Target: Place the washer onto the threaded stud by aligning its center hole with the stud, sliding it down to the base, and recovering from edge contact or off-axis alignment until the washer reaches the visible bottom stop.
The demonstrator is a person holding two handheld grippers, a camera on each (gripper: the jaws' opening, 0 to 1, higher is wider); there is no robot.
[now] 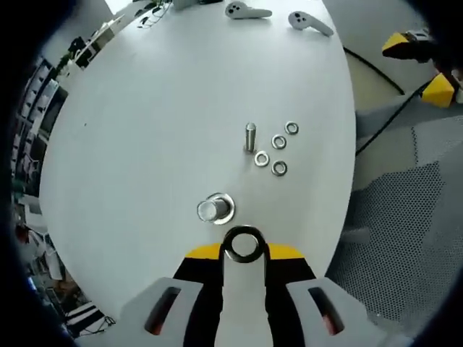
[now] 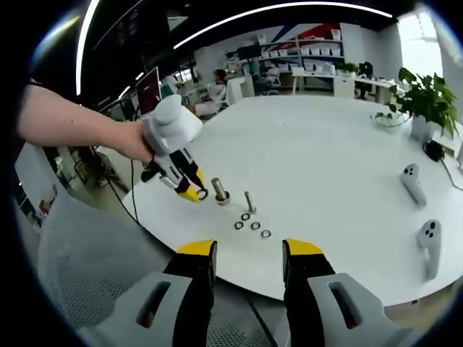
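Note:
My left gripper point(image 1: 243, 249) is shut on a steel washer point(image 1: 243, 244), which is pinched between its yellow tips. The washer hangs just short of the threaded stud point(image 1: 215, 209), which stands upright on a wide round base on the white table point(image 1: 159, 123). Washer and stud are apart. In the right gripper view a hand holds the left gripper point(image 2: 194, 192) just left of the stud point(image 2: 219, 191). My right gripper point(image 2: 249, 253) is open with nothing between its fingers, hovering off the table's near edge.
A second upright bolt point(image 1: 250, 136) stands beyond the stud with several loose washers point(image 1: 279, 142) beside it. Two white controllers point(image 1: 247, 11) lie at the far edge. A mesh chair point(image 1: 405, 238) sits right of the table. A potted plant point(image 2: 427, 97) stands far right.

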